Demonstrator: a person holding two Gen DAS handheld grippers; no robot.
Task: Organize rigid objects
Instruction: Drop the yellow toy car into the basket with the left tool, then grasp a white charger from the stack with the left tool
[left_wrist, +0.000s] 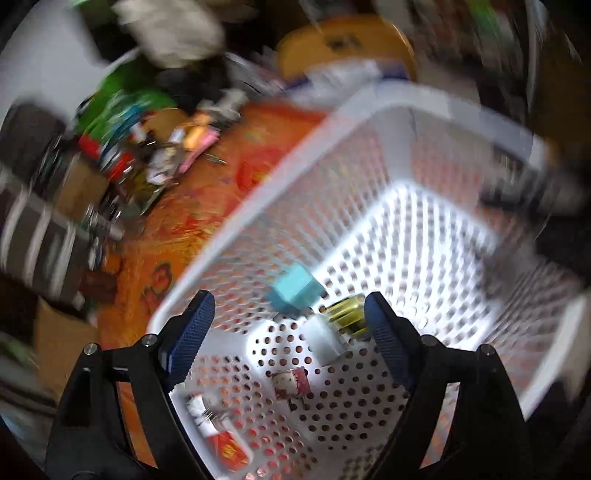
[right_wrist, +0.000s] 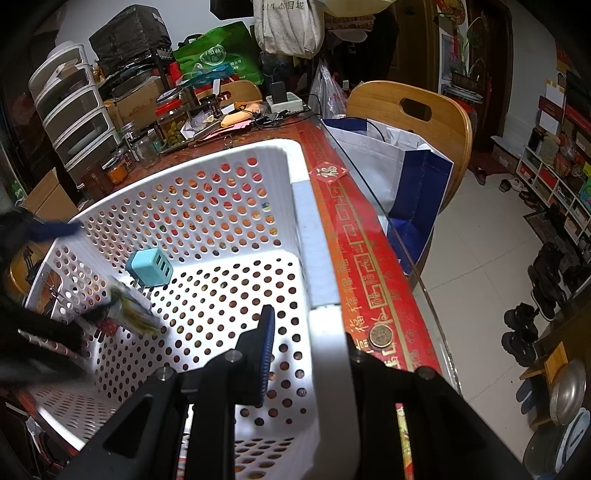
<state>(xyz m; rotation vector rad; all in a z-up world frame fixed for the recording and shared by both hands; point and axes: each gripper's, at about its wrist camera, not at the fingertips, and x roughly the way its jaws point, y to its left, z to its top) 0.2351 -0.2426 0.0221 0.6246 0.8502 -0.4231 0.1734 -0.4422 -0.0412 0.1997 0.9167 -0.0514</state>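
A white perforated basket stands on the red-and-orange table. Inside lie a teal USB charger block, a yellow-green tin, a white block, a pink cartoon item and a red-and-white packet. My left gripper is open and empty over the basket's inside, blurred by motion; it shows as a dark blur at the left of the right wrist view. My right gripper is shut on the basket's near right rim, one finger inside, one outside.
Jars, boxes, drawers and a green bag crowd the table's far end. A wooden chair with a blue-and-white bag stands right of the table. A coin lies on the red runner beside the basket.
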